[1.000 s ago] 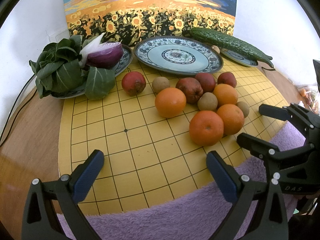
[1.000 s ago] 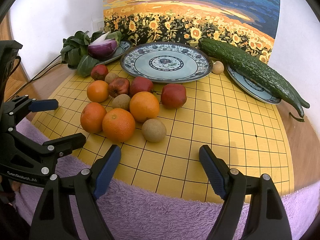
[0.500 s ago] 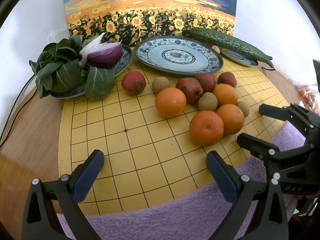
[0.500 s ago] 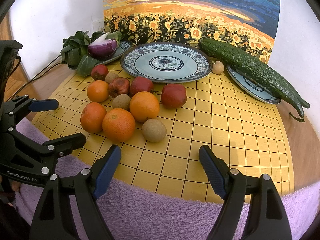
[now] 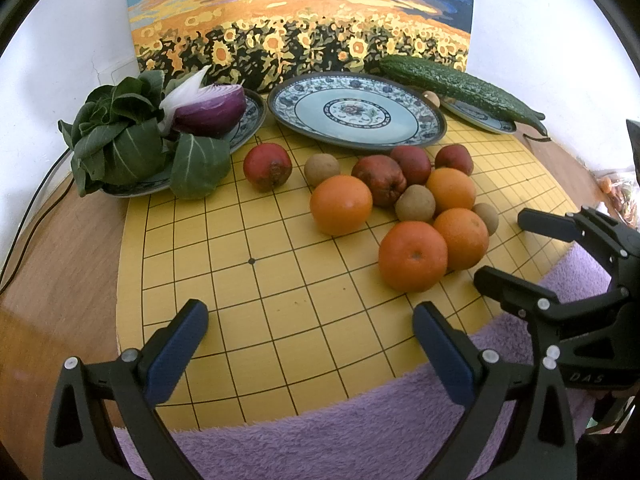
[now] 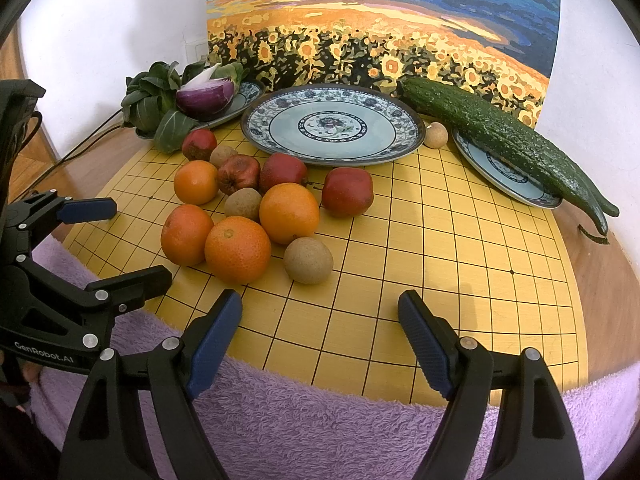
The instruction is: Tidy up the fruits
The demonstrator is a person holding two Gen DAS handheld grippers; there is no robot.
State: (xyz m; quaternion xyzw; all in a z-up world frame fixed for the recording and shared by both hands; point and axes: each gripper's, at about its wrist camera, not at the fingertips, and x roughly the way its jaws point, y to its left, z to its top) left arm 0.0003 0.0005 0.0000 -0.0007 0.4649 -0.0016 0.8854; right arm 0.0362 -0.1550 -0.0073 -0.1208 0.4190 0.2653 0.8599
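A cluster of several oranges [image 5: 413, 255], red apples [image 5: 267, 166] and brown kiwis [image 5: 415, 202] lies on the yellow grid board [image 5: 248, 256]. It also shows in the right wrist view, with an orange [image 6: 237, 249], an apple [image 6: 347, 191] and a kiwi [image 6: 308, 260]. An empty blue-patterned plate [image 5: 356, 111] stands behind the fruit, also seen in the right wrist view [image 6: 332, 125]. My left gripper [image 5: 310, 334] is open and empty near the board's front edge. My right gripper [image 6: 320, 326] is open and empty, just in front of the cluster.
A plate with bok choy [image 5: 120, 140] and a halved red onion [image 5: 208, 110] stands at the back left. A long cucumber [image 6: 504, 140] lies on a plate at the back right. A purple towel [image 6: 320, 420] covers the front edge. A sunflower painting [image 5: 300, 16] leans on the wall.
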